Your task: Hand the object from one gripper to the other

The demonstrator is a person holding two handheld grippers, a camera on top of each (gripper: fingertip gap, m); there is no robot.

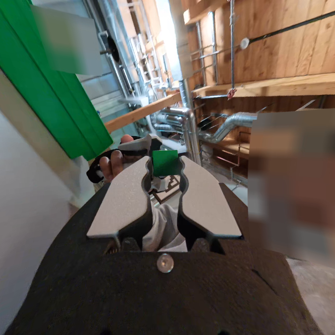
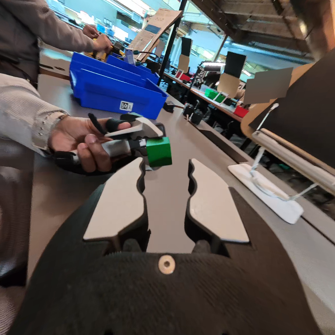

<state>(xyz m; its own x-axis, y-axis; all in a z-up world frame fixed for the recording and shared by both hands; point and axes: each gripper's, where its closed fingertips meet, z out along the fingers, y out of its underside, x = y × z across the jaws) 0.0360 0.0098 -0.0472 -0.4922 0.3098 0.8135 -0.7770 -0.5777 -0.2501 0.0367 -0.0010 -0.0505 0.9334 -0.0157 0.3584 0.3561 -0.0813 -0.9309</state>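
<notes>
Our left gripper clamps the cube; the right gripper gapes empty beside it. If we release early, it drops onto the table.

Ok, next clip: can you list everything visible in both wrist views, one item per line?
green cube: one, green, held in the air between the left gripper's fingertips
blue bins: at least two, blue, on the table beyond the left gripper
table: one, grey-brown, under both grippers
white stand: one, white base with wire frame, on the table at right
green panel: one, green, upper left in the left wrist view
metal ducts: several, silver, along the wooden wall
second person: one, grey sleeve, working over the far bin
left gripper: one, grey fingers on black body, shut on the cube
right gripper: one, same build, open, just short of the cube
</notes>
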